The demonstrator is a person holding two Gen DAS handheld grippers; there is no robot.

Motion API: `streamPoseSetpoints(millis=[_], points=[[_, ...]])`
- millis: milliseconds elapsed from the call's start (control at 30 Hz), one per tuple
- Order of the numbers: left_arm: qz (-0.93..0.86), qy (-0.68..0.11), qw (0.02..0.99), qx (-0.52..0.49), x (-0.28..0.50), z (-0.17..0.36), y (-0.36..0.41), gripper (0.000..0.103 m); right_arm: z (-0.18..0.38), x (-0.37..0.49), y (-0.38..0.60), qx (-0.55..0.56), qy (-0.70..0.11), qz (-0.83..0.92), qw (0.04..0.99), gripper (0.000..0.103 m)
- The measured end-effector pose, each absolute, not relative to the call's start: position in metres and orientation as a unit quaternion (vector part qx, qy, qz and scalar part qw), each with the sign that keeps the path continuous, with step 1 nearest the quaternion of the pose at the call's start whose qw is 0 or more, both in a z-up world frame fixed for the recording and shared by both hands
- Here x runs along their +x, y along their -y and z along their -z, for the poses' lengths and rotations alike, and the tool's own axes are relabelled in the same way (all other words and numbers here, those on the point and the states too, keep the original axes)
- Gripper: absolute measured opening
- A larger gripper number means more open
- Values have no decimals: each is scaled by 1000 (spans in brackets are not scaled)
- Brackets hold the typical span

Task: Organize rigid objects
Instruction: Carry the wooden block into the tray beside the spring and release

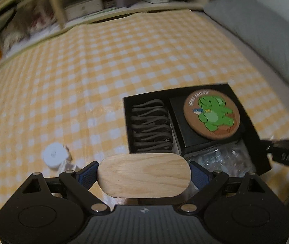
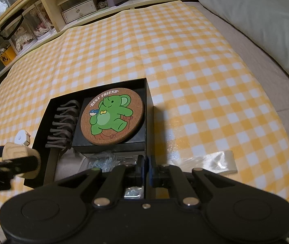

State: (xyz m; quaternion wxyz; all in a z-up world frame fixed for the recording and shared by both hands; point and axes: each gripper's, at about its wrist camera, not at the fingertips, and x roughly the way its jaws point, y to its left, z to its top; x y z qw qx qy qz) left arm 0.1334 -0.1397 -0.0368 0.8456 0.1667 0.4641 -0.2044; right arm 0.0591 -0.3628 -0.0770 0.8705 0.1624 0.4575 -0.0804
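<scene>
Your left gripper (image 1: 143, 175) holds the oval wooden block (image 1: 143, 175) between wide jaws, just beside the black box (image 1: 244, 109). Your right gripper (image 2: 145, 163) has its jaws pinched on the box's near wall

Beyond the box (image 2: 149, 109) the checked cloth (image 2: 164, 46) lies bare up to the shelf (image 2: 48, 10), so I can pass there freely. Inside the box, the coaster (image 2: 111, 116), the dark coils (image 2: 63, 126) and clear packets (image 2: 103, 160) fill the room. A white disc (image 1: 53, 155) sits left of it, a tape roll (image 2: 229, 160) right, a pillow (image 2: 266, 24) beyond.
</scene>
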Motion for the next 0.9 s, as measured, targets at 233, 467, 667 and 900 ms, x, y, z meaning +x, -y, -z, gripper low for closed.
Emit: streamPoseSetpoints(millis=[233,467,667,900], points=[[172,-451,831,276,128,55,174,93,77,59,364,167,-458,80,869,5],[166,-454,827,288,118,65,193,93,77,57,363,173,-458,79,869,5],[185,-494,818,230,118,61,180,99,77,58,365,180,-458,78,867,6],[185,-488,838,159,132,41,147,78,77,58,365,180,-458,78,867,6]])
